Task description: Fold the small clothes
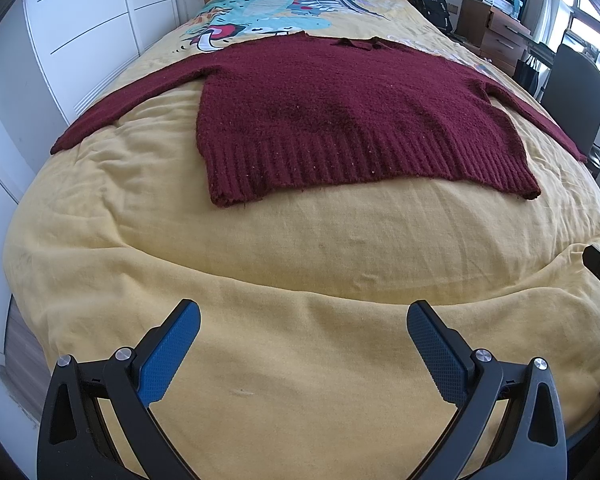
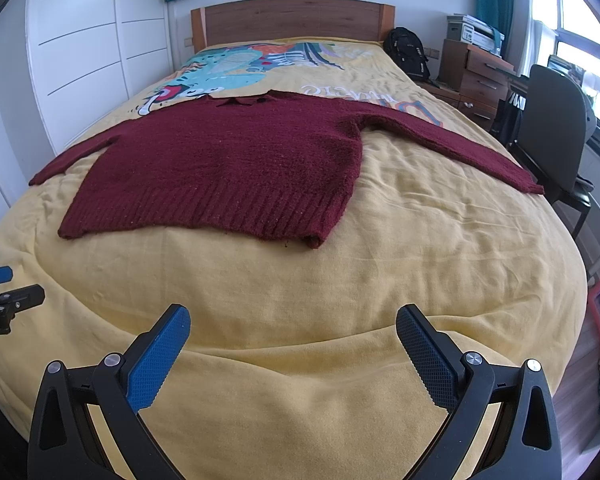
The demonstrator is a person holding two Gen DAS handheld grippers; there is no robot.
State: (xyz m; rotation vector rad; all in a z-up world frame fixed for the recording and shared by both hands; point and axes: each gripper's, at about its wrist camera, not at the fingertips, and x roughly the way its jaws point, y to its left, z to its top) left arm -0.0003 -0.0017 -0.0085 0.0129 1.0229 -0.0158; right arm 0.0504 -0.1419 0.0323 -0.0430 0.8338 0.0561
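Yellow bedspread [image 1: 284,248] w/ a cartoon print toward the wooden headboard [image 2: 292,20] is seen covering the bed. A maroon knit sweater [image 1: 340,120] is laid flat on it, well ahead of both grippers, sleeves spread out to each side, ribbed hem nearest. Left gripper [image 1: 303,320] is held above bare bedspread, blue pads wide apart, nothing pinched. Right gripper [image 2: 293,322] likewise: spread, empty. An office chair [image 2: 552,128] and backpack [image 2: 406,56] are seen off to the right.
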